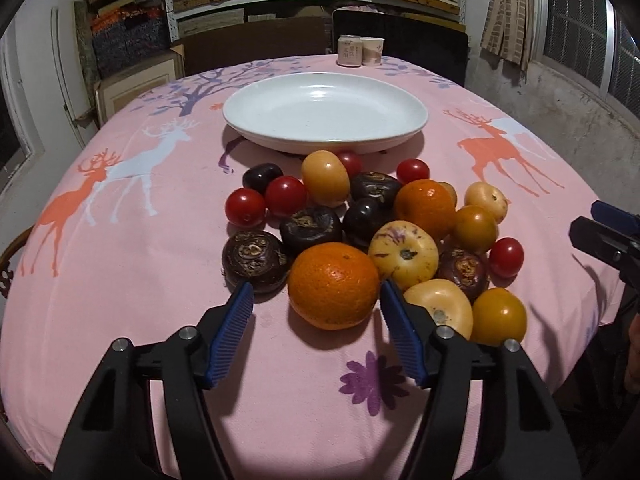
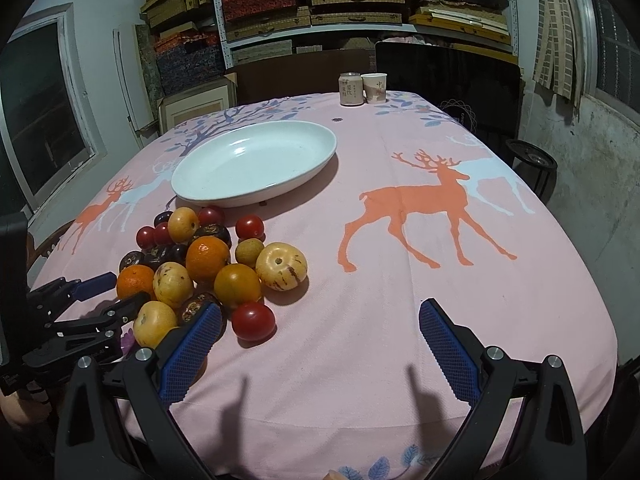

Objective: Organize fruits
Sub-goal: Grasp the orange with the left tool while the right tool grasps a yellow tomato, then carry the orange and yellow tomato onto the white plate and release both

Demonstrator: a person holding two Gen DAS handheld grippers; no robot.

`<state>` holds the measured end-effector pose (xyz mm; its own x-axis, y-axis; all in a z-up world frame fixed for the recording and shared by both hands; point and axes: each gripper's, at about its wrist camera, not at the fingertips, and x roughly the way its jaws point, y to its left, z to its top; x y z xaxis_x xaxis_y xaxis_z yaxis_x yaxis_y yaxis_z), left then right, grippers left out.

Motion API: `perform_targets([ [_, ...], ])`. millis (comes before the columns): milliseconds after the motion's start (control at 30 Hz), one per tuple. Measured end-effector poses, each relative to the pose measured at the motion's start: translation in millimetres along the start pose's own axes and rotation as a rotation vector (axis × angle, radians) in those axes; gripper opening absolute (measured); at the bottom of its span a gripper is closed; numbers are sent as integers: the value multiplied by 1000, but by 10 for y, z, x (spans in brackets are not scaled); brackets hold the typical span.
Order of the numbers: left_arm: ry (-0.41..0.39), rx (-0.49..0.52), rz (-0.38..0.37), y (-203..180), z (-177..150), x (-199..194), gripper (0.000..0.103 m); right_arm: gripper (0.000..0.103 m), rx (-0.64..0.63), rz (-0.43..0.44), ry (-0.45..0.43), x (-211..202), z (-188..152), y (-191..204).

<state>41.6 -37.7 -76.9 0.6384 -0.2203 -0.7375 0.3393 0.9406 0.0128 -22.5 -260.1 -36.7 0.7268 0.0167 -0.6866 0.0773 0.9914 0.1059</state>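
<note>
Left wrist view: left tool (image 1: 317, 300) spread wide around the near orange (image 1: 333, 285); right tool (image 2: 320, 320) wide, holding nothing.

Room was pretty cluttered. Past the far edge of the tabletop (image 2: 400, 320), which wore a pink cloth printed with deer, a metal shelving unit (image 2: 360, 28) was stacked with flat woven and wooden boxes. Two dark chair backs (image 2: 448, 80) stood just in front of it. A window (image 2: 44, 108) was off on the left, a rough grey wall (image 2: 600, 152) on the right, with a striped cloth (image 2: 556, 28) hanging there. Lighting was dim.
</note>
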Motion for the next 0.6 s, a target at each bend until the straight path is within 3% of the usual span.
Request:
perform_targets([
  [100,-6,-12,-63,-2,9,14,63,99,2,3,10,27,-3,-1],
  [167,-14,-17,-103,-2,10,32,52,99,-1,4,14,37,-4,8],
  [233,-16,-12,-84,-10,7,40,46,99,-1,4,13,38,-3,10],
  [333,-17,-37,-111,33,-4,-5,45,98,-9,15,19,64,10,7],
  [500,-101,-38,-57,90,7,-291,45,80,-50,34,56,224,54,26],
  [567,-125,-47,-50,131,29,-393,45,77,-75,90,92,266,39,65],
  [600,-129,-49,-44,148,34,-424,45,77,-111,160,112,258,10,143],
])
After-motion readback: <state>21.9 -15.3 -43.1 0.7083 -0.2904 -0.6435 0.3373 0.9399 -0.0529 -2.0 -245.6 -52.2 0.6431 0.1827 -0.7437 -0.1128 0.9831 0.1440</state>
